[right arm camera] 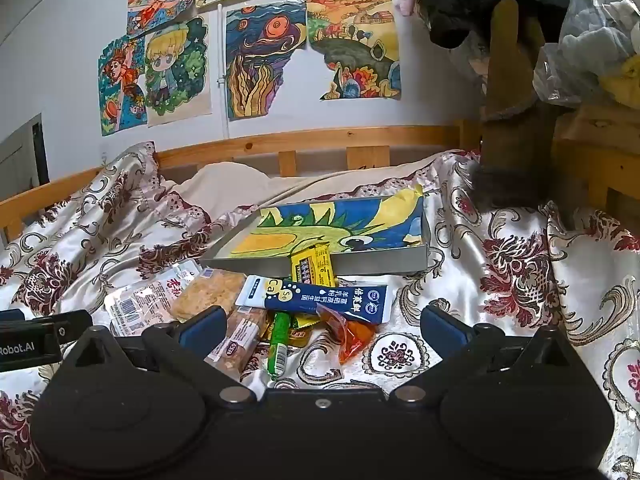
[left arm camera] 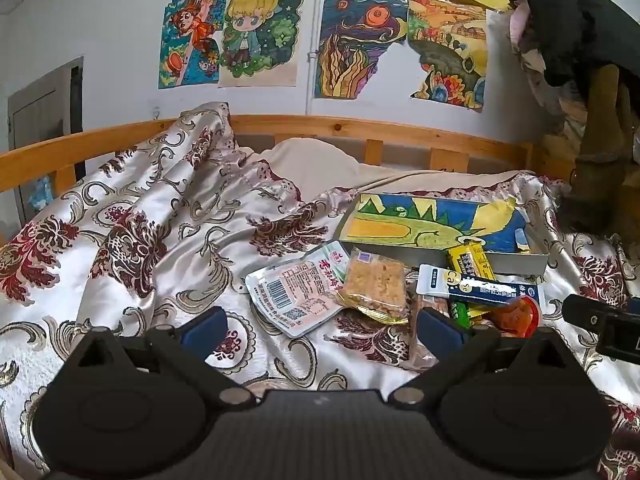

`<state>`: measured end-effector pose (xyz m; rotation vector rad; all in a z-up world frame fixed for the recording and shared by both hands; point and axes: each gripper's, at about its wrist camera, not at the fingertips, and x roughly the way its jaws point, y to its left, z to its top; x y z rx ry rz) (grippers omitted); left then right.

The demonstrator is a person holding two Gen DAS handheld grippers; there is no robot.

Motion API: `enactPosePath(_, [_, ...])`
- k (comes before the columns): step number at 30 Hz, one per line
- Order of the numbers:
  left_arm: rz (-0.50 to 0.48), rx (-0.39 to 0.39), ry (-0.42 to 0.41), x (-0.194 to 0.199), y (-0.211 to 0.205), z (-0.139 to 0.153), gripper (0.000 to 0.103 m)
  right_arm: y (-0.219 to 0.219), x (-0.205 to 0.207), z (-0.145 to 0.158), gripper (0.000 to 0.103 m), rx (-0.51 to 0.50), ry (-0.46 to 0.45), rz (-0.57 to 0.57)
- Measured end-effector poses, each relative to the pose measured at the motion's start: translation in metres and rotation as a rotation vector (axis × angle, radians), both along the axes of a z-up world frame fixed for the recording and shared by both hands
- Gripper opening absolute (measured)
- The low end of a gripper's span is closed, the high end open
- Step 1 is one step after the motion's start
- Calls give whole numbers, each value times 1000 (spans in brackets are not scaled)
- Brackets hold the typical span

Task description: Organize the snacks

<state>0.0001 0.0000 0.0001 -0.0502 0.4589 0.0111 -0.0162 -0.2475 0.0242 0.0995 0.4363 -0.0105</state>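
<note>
A pile of snack packets lies on the patterned bedspread in front of a shallow grey box point(left arm camera: 520, 263) point(right arm camera: 384, 264) lined with a colourful drawing. In the pile are a pink-white pouch point(left arm camera: 292, 294) point(right arm camera: 138, 300), a clear-wrapped crispy bar point(left arm camera: 374, 282) point(right arm camera: 206, 294), a blue-white sachet point(left arm camera: 476, 286) point(right arm camera: 316, 296), a yellow packet point(left arm camera: 468, 258) point(right arm camera: 314, 266), a green stick point(right arm camera: 279, 340) and an orange packet point(left arm camera: 518, 314) point(right arm camera: 354, 336). My left gripper point(left arm camera: 322, 330) hangs open just short of the pouch and bar. My right gripper point(right arm camera: 322, 330) is open above the sachet and green stick, holding nothing.
A wooden bed rail point(left arm camera: 360, 130) point(right arm camera: 320, 140) runs along the wall behind, hung with drawings. A rumpled quilt point(left arm camera: 160, 208) is heaped at the left. Dark clothing and a brown post point(right arm camera: 516, 80) stand at the right. The other gripper's body shows at each view's edge point(left arm camera: 608, 324) point(right arm camera: 36, 336).
</note>
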Motion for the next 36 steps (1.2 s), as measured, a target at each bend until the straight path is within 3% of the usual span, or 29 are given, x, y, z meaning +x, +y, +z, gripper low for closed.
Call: enactPosePath(36, [-1, -1, -4, 0, 0, 0, 103, 0, 0, -2, 102, -1, 7, 4])
